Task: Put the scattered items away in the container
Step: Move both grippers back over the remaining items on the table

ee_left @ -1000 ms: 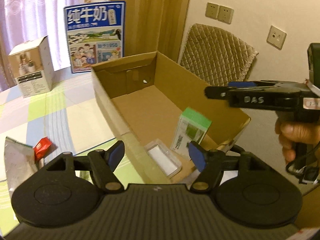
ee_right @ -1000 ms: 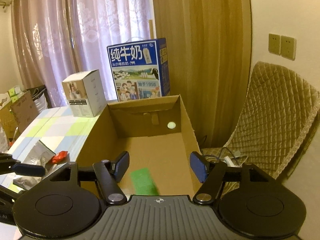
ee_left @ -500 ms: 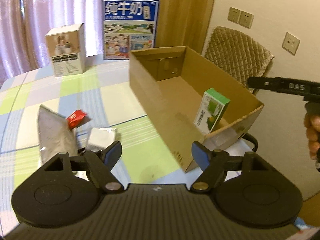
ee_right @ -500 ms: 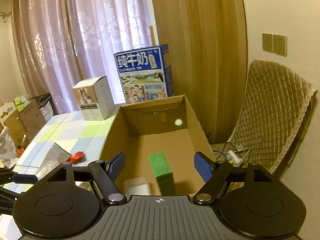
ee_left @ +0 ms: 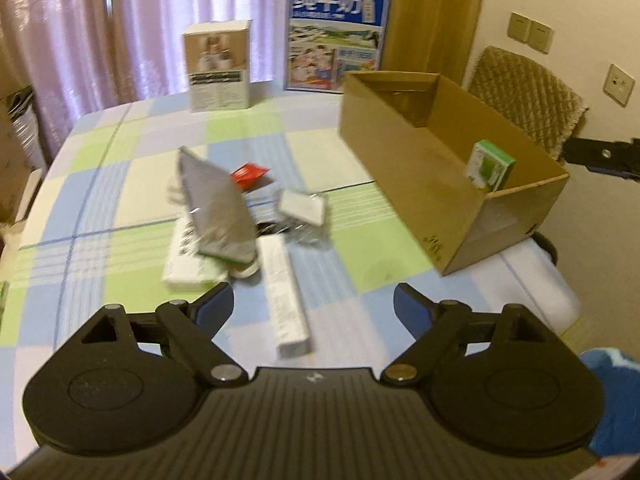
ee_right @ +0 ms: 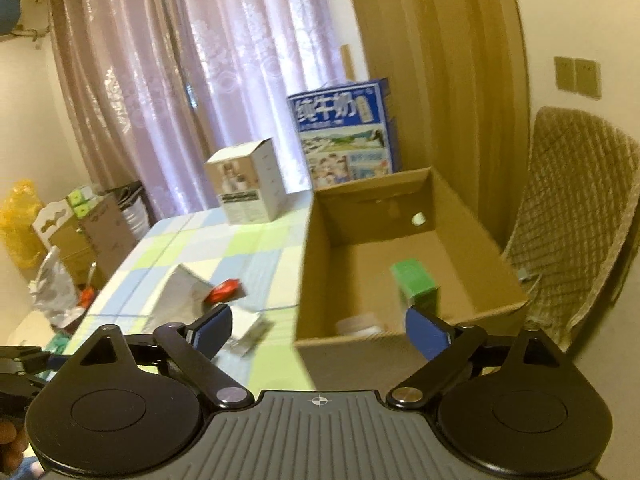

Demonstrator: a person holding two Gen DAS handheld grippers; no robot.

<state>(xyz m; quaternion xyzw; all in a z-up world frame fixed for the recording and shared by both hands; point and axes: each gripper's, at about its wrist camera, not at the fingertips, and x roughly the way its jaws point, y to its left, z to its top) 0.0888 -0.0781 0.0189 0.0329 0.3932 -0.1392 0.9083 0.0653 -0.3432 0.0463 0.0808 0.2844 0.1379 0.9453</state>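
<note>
Left gripper (ee_left: 314, 306) lined up, jaws wide, empty.
Long white cardboard box (ee_left: 285, 298) lies lengthwise between them, near the table's front edge.

Your left wrist view shows the right tool (ee_left: 600, 157) only as a dark bar cut off by the right edge, so you cannot tell how its jaws stand. The pile under the grey pouch (ee_left: 218, 212) is smeared; labels on the long white box (ee_left: 286, 300) are unreadable. In your right wrist view, the cardboard box (ee_right: 472, 216) wall hides most of a pale round item (ee_right: 360, 326) beside the blurred green carton (ee_right: 416, 286).
</note>
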